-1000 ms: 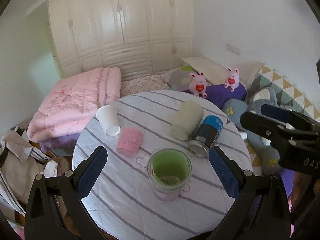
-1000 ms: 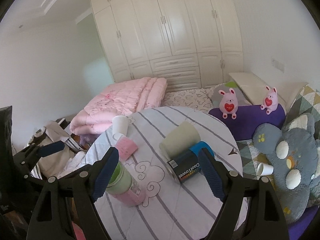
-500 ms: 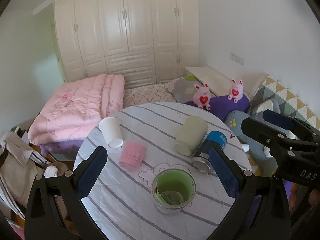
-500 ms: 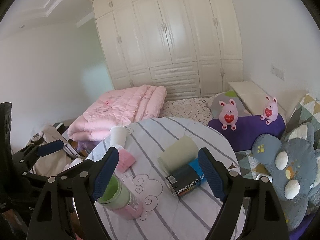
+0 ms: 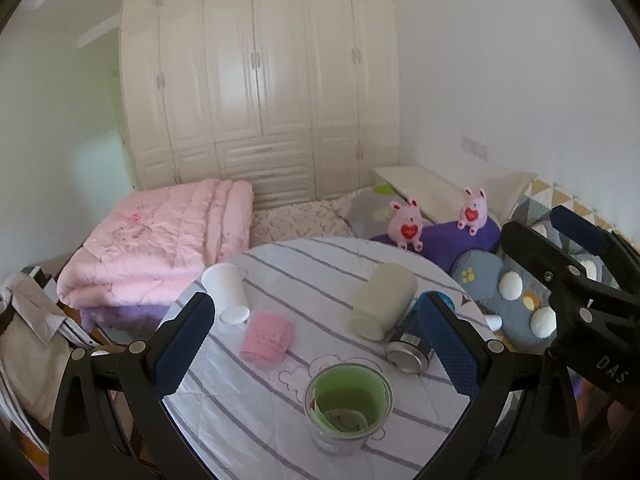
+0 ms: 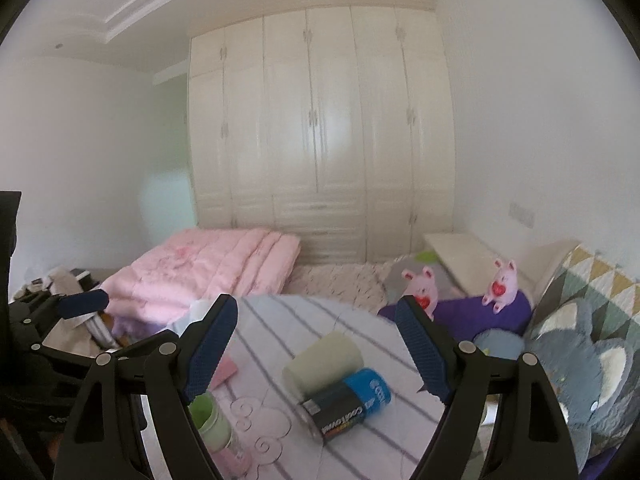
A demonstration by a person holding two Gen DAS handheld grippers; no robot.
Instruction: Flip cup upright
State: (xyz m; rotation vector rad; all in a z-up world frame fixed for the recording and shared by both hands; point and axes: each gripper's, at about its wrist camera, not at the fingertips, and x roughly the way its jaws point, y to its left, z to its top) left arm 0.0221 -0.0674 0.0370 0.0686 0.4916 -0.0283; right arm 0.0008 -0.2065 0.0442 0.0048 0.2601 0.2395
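A green-lined clear cup (image 5: pixel 347 407) stands upright at the near edge of the round striped table (image 5: pixel 304 272). A pale cup (image 5: pixel 383 300) lies on its side beside a blue-and-black can (image 5: pixel 412 344), also on its side. A white paper cup (image 5: pixel 226 292) and a pink cup (image 5: pixel 267 338) lie tipped at the left. My left gripper (image 5: pixel 316 344) is open and empty above the green cup. My right gripper (image 6: pixel 316 348) is open and empty, raised above the pale cup (image 6: pixel 324 362) and the can (image 6: pixel 347 404).
A pink folded quilt (image 5: pixel 160 240) lies on the bed behind the table. Two pink plush toys (image 5: pixel 408 228) sit on a purple cushion, with a grey plush (image 6: pixel 580 384) at the right. White wardrobes (image 5: pixel 260 100) line the back wall. Clutter lies at the left (image 5: pixel 28 332).
Both grippers have risen and tilted up, so the table sits lower in both views. The jaws stayed open. No cup has moved.
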